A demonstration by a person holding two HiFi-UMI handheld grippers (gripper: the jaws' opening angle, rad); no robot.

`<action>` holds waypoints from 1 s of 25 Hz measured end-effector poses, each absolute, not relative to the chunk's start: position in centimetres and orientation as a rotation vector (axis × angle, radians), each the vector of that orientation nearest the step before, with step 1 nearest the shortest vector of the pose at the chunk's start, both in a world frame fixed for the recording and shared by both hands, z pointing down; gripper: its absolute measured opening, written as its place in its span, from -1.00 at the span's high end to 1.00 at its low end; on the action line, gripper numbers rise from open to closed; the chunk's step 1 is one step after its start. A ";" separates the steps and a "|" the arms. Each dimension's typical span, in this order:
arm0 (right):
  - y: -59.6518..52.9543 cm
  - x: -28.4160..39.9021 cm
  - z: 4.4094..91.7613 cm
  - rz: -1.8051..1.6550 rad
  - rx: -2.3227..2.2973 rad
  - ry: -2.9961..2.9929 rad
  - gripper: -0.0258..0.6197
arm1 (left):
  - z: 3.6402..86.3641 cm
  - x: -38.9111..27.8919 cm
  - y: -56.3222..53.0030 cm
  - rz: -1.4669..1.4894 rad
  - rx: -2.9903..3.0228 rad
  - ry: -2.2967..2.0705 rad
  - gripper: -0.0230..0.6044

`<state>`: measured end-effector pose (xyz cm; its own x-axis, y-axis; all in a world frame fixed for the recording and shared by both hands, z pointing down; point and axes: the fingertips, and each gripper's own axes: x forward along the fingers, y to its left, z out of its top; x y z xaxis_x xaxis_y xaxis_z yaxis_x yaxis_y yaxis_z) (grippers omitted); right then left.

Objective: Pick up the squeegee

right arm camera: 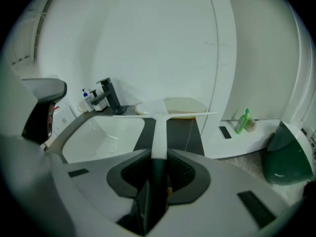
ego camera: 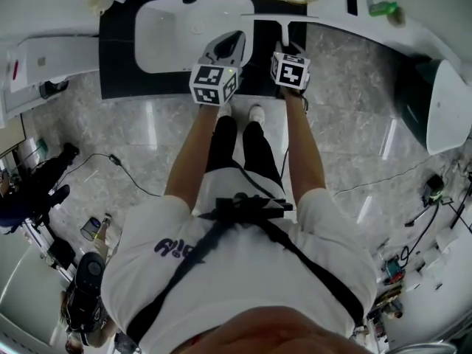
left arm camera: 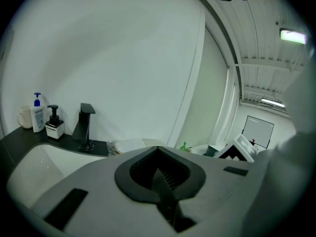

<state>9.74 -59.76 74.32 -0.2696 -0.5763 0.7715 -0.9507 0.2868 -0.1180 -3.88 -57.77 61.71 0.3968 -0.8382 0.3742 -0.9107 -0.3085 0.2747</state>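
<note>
We see the white T-shaped squeegee with a dark lower handle (right arm camera: 159, 132) clamped between the jaws of the right gripper (right arm camera: 157, 174), which stand partly closed on the handle. The handle runs straight out along the jaws. Its thin blade bar lies crosswise at the far end, over the black countertop (right arm camera: 182, 137) beside the white sink basin (right arm camera: 103, 137). The left gripper (left arm camera: 160, 174) has its jaws together on nothing.

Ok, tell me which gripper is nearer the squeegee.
Right. The right gripper is shut on the squeegee by its handle, blade out ahead. The left gripper is beside it, over the edge of the sink, jaws together, holding nothing.
</note>
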 end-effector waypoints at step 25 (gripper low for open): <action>-54.5 7.4 34.1 0.186 1.759 -2.637 0.61 | 34.5 -7.2 -52.5 0.029 2.440 -1.871 0.90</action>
